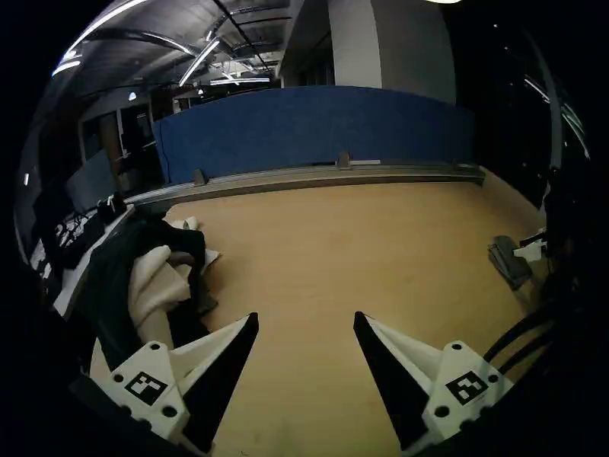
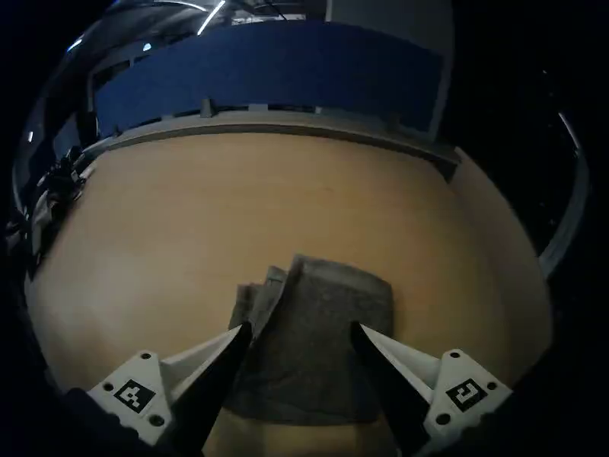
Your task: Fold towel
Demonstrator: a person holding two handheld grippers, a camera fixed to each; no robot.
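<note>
**Checking the Folded Towel Before Release or Regrasp**

Hovering low over the tabletop (image 2: 190, 206), the right gripper (image 2: 299, 327) has its fingers (image 2: 199, 359) spread apart, gripping nothing. The grey towel (image 2: 320, 350) lies flat beneath and between them, near the front edge of the tabletop. It appears folded into a compact rectangle, with a looser layered edge (image 2: 259, 301) protruding on one side.

The left gripper (image 1: 306, 316) is likewise open and empty, above bare wood. A pile of dark and cream cloths (image 1: 156, 278) sits beside its left finger. A blue partition (image 1: 304, 129) borders the far edge.

Judged from this layout, the fold is largely complete; a final tidy of the protruding edge may be outstanding.

Hazards from here:

- Closing the right fingers on the top layer alone would likely peel the fold open when lifted.
- Dragging a fingertip across the loose edge could skew the stacked layers.
- Pushing the towel forward risks sliding it off the near edge.
- Lowering the left gripper sideways could snag the adjacent cloth pile.
</note>
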